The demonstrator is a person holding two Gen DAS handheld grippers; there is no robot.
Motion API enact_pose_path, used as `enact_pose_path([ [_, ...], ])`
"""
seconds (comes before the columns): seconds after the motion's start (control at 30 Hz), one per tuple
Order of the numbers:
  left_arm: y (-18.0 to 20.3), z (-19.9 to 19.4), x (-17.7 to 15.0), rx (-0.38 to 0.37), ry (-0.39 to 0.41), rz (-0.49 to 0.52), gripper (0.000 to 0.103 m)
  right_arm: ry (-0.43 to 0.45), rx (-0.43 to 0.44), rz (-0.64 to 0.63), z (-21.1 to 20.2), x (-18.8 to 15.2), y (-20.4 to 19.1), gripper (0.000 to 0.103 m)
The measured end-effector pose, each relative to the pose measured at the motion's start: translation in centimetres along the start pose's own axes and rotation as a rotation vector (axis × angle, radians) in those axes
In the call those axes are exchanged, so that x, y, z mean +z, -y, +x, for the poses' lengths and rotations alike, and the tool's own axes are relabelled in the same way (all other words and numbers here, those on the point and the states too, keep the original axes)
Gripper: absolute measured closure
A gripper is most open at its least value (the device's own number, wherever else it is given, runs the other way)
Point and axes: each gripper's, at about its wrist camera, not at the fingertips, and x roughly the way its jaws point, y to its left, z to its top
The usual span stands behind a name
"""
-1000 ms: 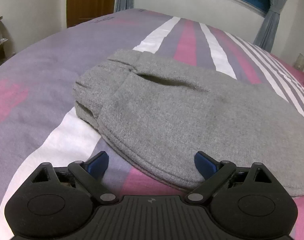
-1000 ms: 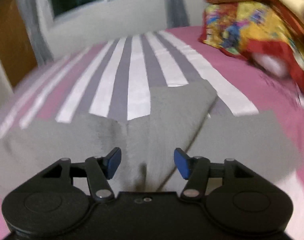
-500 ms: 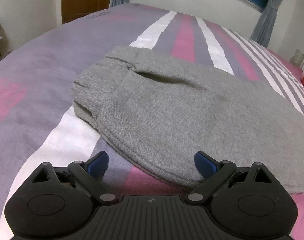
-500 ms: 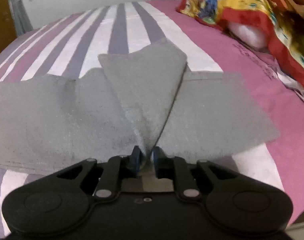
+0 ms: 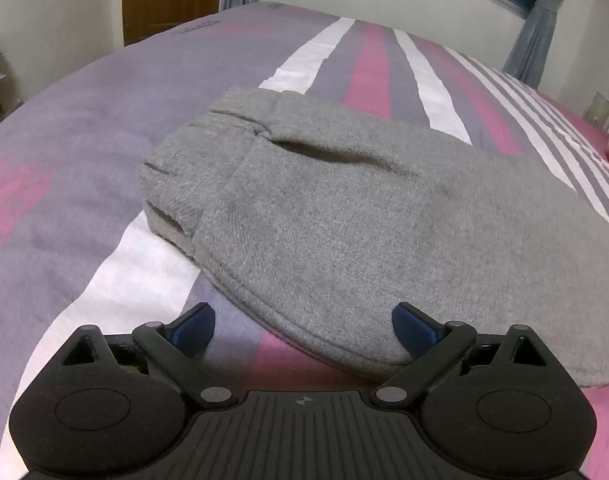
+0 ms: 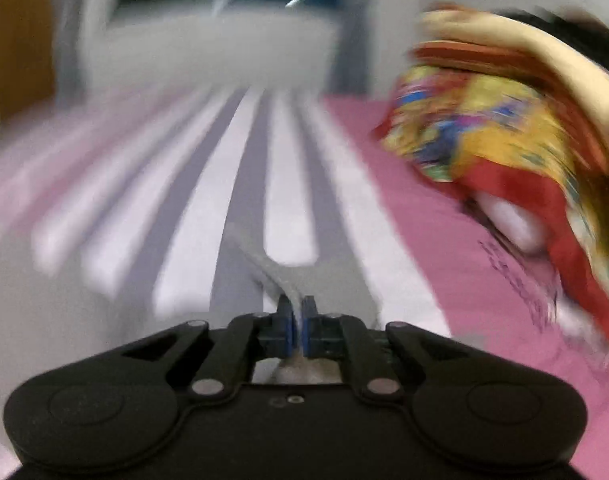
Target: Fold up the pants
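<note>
Your left gripper (image 5: 302,330) sits at the bottom of its frame with its jaws spread wide and nothing between them. The blue right pad (image 5: 414,330) is against the near hem of the grey pants (image 5: 344,216), while the left pad is over bare striped bedspread (image 5: 104,128). The pants fill the centre of that frame, the waistband end bunched toward the upper left.

Your right gripper (image 6: 297,328) has its jaws pinched together on a grey fold of the pants (image 6: 276,276) at lower centre. That frame is heavily blurred. A colourful blanket (image 6: 484,128) lies at the upper right.
</note>
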Motion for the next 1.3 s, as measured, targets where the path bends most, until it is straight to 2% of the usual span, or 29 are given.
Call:
enact_pose_path([
  [0.1, 0.1, 0.0, 0.0, 0.003, 0.000, 0.004, 0.007, 0.053, 0.030, 0.229, -3.5, -1.9, 5.1, 0.099],
  [0.2, 0.1, 0.1, 0.1, 0.006, -0.006, 0.004, 0.007, 0.005, 0.048, 0.402, -4.1, -6.0, 9.4, 0.099],
  [0.3, 0.3, 0.2, 0.3, 0.013, -0.015, 0.008, 0.006, -0.089, 0.070, 0.567, -2.4, -10.5, 12.4, 0.098],
  [0.37, 0.3, 0.2, 0.3, 0.016, -0.017, 0.005, 0.006, -0.090, 0.105, 0.643, -2.3, -11.8, 13.4, 0.096],
  [0.43, 0.3, 0.3, 0.3, 0.017, -0.014, 0.002, 0.006, -0.062, 0.104, 0.688, -2.9, -12.1, 14.0, 0.093],
  [0.47, 0.3, 0.3, 0.3, 0.019, -0.013, 0.001, 0.005, -0.062, 0.096, 0.697, -2.9, -12.0, 14.2, 0.095],
  [0.53, 0.3, 0.4, 0.2, 0.021, -0.011, -0.003, 0.004, -0.070, 0.099, 0.678, -3.0, -11.5, 14.4, 0.098],
  [0.7, 0.2, 0.4, 0.1, 0.024, -0.008, -0.005, 0.004, 0.000, 0.130, 0.637, -5.3, -10.0, 13.8, 0.099],
  [0.73, 0.2, 0.4, 0.0, 0.025, -0.007, -0.006, 0.004, -0.011, 0.116, 0.639, -5.3, -10.4, 13.8, 0.099],
  [0.8, 0.2, 0.4, 0.0, 0.025, -0.008, -0.006, 0.004, -0.101, 0.076, 0.697, -3.6, -11.8, 14.4, 0.098],
  [0.83, 0.2, 0.4, 0.0, 0.025, -0.010, -0.006, 0.003, -0.115, 0.093, 0.748, -3.3, -12.4, 14.9, 0.097],
  [0.87, 0.2, 0.4, 0.1, 0.025, -0.012, -0.005, 0.003, -0.088, 0.116, 0.787, -3.6, -12.7, 15.3, 0.093],
  [0.93, 0.2, 0.4, 0.1, 0.024, -0.013, -0.003, 0.003, -0.030, 0.099, 0.783, -5.1, -12.8, 15.4, 0.076],
  [0.97, 0.1, 0.5, 0.1, 0.025, -0.013, -0.003, 0.002, -0.017, 0.092, 0.793, -5.6, -12.9, 15.7, 0.072],
  [1.03, 0.1, 0.5, 0.1, 0.027, -0.011, -0.004, 0.001, -0.003, 0.094, 0.832, -6.2, -13.3, 16.5, 0.056],
  [1.1, 0.2, 0.5, 0.1, 0.031, -0.010, -0.006, 0.001, -0.042, 0.102, 0.874, -5.3, -13.7, 17.5, 0.054],
  [1.2, 0.2, 0.5, 0.1, 0.033, -0.011, -0.008, 0.001, -0.094, 0.103, 0.927, -3.8, -13.4, 18.2, 0.054],
  [1.23, 0.2, 0.6, 0.1, 0.033, -0.011, -0.008, 0.001, -0.099, 0.102, 0.927, -3.8, -13.2, 18.0, 0.065],
  [1.27, 0.2, 0.6, 0.1, 0.033, -0.010, -0.008, 0.001, -0.115, 0.093, 0.887, -3.6, -12.7, 17.5, 0.084],
  [1.3, 0.2, 0.6, 0.1, 0.032, -0.009, -0.008, 0.001, -0.129, 0.089, 0.832, -3.4, -12.2, 17.2, 0.095],
])
